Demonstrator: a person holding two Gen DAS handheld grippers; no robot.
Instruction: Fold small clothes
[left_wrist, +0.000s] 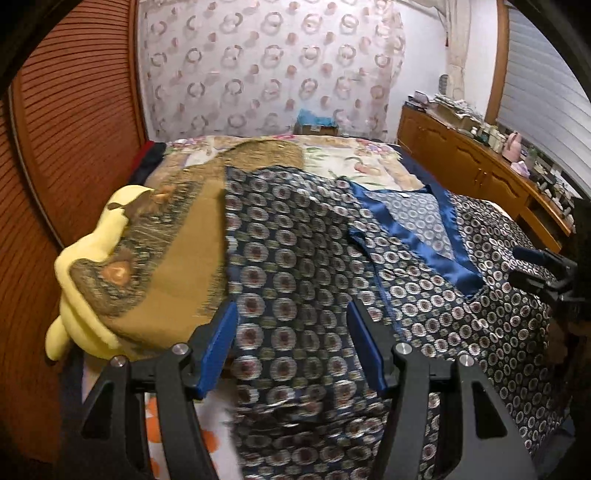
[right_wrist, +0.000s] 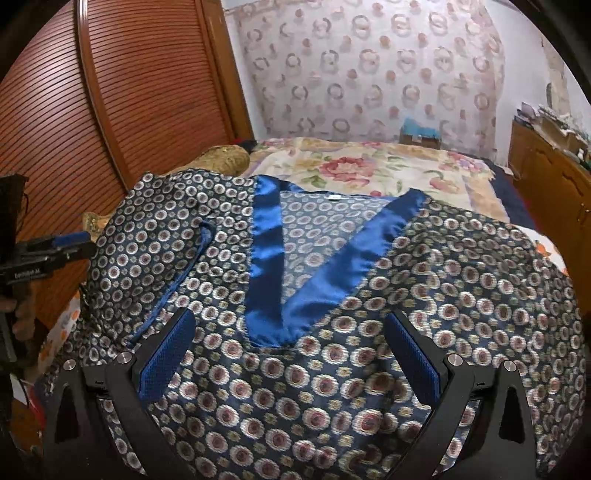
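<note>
Shirt (right_wrist: 332, 295), navy with ring prints and a shiny blue V-neck (right_wrist: 314, 266), lies spread on the bed (right_wrist: 369, 166), collar away from both cameras. At its left sit a brown blanket (left_wrist: 177, 266) and a yellow cloth (left_wrist: 85, 295). Left gripper (left_wrist: 291, 347) hangs over the shirt's left part, jaws spread, holding nothing. Right gripper (right_wrist: 291, 354) hovers below the V-neck, jaws spread wide too. A wooden dresser (left_wrist: 472, 162) stands at right.

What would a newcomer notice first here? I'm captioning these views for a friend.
A dark patterned top with a shiny blue V-neck band lies spread across the floral bedspread. The right claw hangs open over it, and the left claw is open too, beside an ochre cloth.
</note>
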